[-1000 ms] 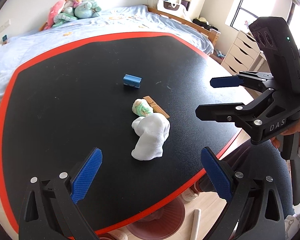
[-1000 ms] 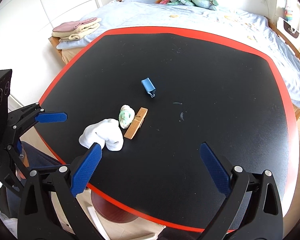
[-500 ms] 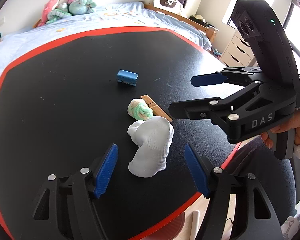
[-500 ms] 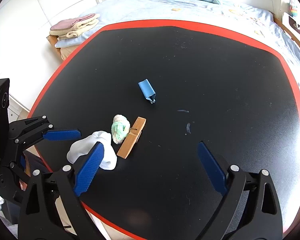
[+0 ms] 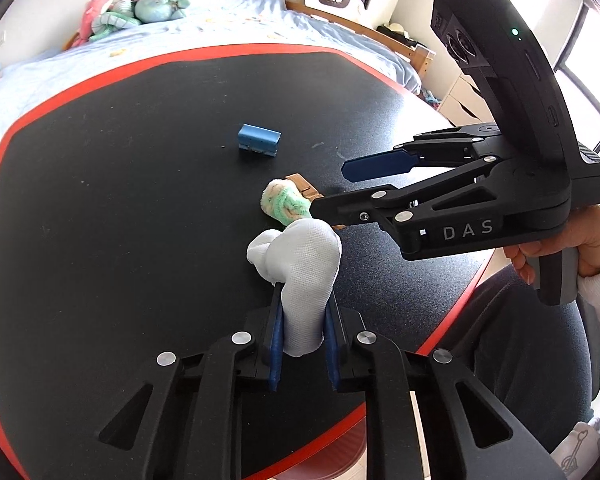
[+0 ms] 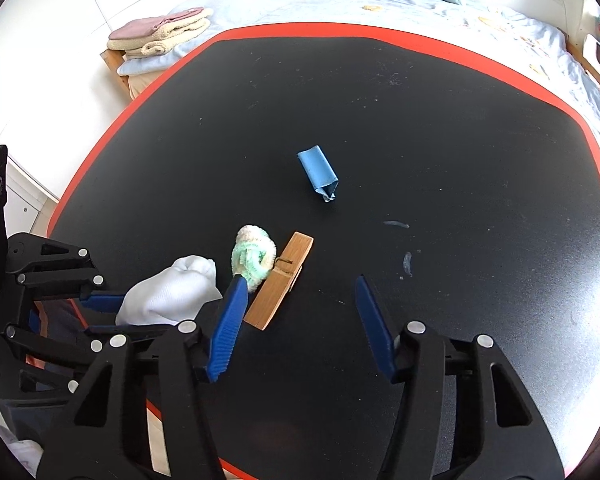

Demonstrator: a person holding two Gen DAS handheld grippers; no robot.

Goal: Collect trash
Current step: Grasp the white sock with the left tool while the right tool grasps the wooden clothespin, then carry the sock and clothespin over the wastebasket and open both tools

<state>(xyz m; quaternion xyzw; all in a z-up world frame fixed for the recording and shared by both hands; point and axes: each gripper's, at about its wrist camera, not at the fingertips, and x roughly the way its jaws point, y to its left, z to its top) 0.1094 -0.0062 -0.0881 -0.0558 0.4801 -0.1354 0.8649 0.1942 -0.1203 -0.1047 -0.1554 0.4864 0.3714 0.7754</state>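
Observation:
My left gripper point(image 5: 302, 312) is shut on a crumpled white tissue wad point(image 5: 300, 272) near the front edge of the black table point(image 5: 120, 220); it shows in the right wrist view point(image 6: 172, 296) too. My right gripper point(image 6: 300, 292) is open, low over a wooden clothespin point(image 6: 282, 280), its left finger beside a green-and-cream fuzzy ball point(image 6: 254, 258). That ball point(image 5: 284, 202) and the clothespin point(image 5: 302, 186) lie just beyond the tissue. A small blue wrapper point(image 5: 259, 145) lies farther out, also in the right wrist view point(image 6: 318, 174).
The table has a red rim point(image 6: 380, 32). A bed with plush toys point(image 5: 136, 4) lies behind it. Folded towels point(image 6: 160, 36) sit on a stand to the left. A pink bin point(image 5: 340, 460) stands below the front edge. A white dresser point(image 5: 464, 100) is at right.
My left gripper moved forward and closed on the white tissue. My right gripper moved in and lower, over the clothespin and fuzzy ball, staying open.

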